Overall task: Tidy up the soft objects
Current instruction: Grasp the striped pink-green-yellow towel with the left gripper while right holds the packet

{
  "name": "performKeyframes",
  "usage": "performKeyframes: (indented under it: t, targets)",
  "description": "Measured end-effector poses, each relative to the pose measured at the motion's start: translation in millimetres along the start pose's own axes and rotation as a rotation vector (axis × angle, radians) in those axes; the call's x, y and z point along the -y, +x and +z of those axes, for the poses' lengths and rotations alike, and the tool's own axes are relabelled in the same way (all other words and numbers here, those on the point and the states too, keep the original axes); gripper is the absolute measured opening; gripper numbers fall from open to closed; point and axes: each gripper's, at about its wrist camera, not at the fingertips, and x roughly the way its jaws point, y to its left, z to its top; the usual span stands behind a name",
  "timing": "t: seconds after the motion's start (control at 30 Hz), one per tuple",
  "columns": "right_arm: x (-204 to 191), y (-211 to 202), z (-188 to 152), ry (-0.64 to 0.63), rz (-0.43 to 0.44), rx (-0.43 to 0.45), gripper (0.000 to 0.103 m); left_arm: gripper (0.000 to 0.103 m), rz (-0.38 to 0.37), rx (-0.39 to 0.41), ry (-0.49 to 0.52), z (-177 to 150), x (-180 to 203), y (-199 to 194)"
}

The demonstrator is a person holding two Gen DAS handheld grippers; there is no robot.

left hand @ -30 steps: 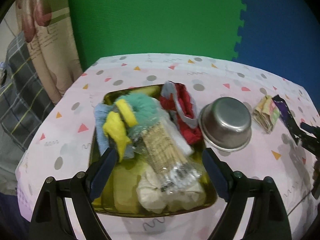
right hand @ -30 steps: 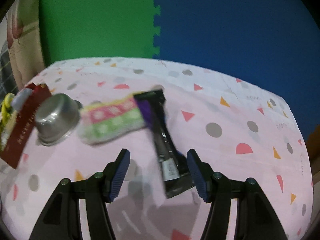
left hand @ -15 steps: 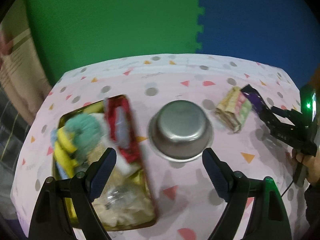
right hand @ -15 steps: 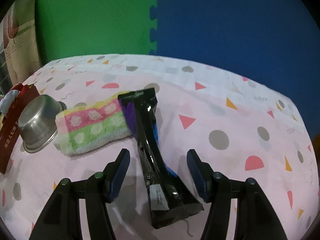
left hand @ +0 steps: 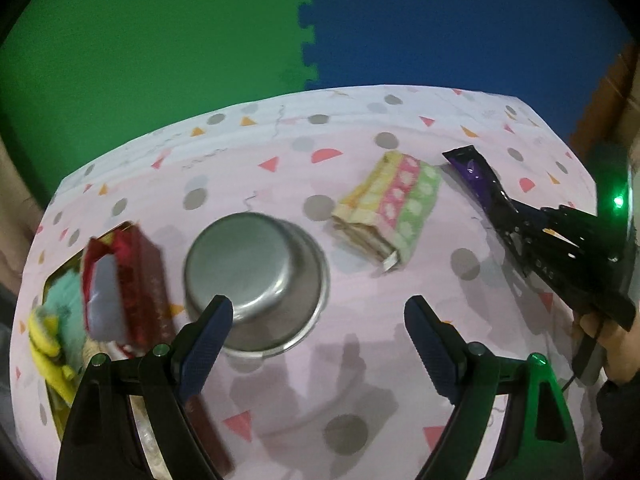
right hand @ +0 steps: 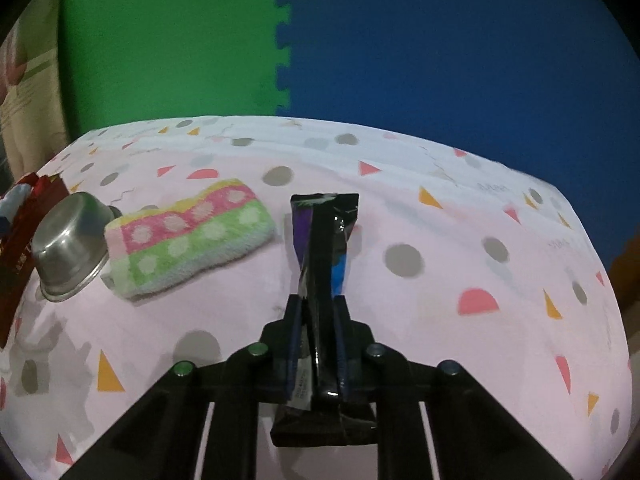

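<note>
Upturned steel bowl (left hand: 256, 280) on pink patterned tablecloth (left hand: 280, 152), green foam mat (left hand: 152, 32) and blue foam mat (left hand: 460, 20) behind

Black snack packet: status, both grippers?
Right gripper shut on black snack packet, pinched lengthwise. Left gripper open, empty, over the tablecloth near steel bowl. Folded towel beside packet, not blocking.

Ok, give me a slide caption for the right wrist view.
Right claw shut on a glossy black and purple snack packet, beside a folded pink, green and yellow striped towel on the spotted tablecloth.
</note>
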Motion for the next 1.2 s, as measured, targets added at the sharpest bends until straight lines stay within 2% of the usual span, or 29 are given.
performKeyframes:
  t: [0.23,0.6,0.7,0.8,1.0,1.07,1.1,1.13,1.2]
  targets:
    - [22.5,-14.6,-20.2,0.053,-0.039,-0.007,0.015,0.086,-0.053,-0.014,0.034,15.2,21.8,19.0]
    - [32.4,-13.7,-25.9,0.096,-0.003,-0.022,0.017,0.088,-0.107,-0.038,0.007,44.6,42.3,59.9]
    - [32.8,-13.3,-25.7,0.099,0.002,-0.023,0.018,0.095,-0.104,-0.036,-0.013,53.7,43.8,71.5]
    - [31.8,-12.7,-25.4,0.094,-0.003,-0.023,0.018,0.095,-0.114,-0.055,-0.027,60.7,44.6,82.6]
    - [31.7,-12.7,-26.0,0.092,-0.002,-0.025,0.018,0.094,-0.072,-0.109,-0.038,61.8,48.4,105.4]
    - [31.5,-12.5,-25.9,0.091,-0.003,-0.026,0.018,0.079,-0.075,-0.126,-0.053,58.4,48.1,109.7]
    - [31.8,-12.5,-25.9,0.092,-0.003,-0.026,0.018,0.073,-0.027,-0.118,-0.051,56.6,48.7,109.5]
    - [31.6,-12.7,-26.0,0.092,-0.003,-0.025,0.018,0.068,-0.009,-0.119,-0.042,56.0,49.7,109.3]
    - [31.6,-12.8,-26.0,0.092,-0.003,-0.025,0.018,0.057,-0.016,-0.110,-0.046,55.9,49.5,105.6]
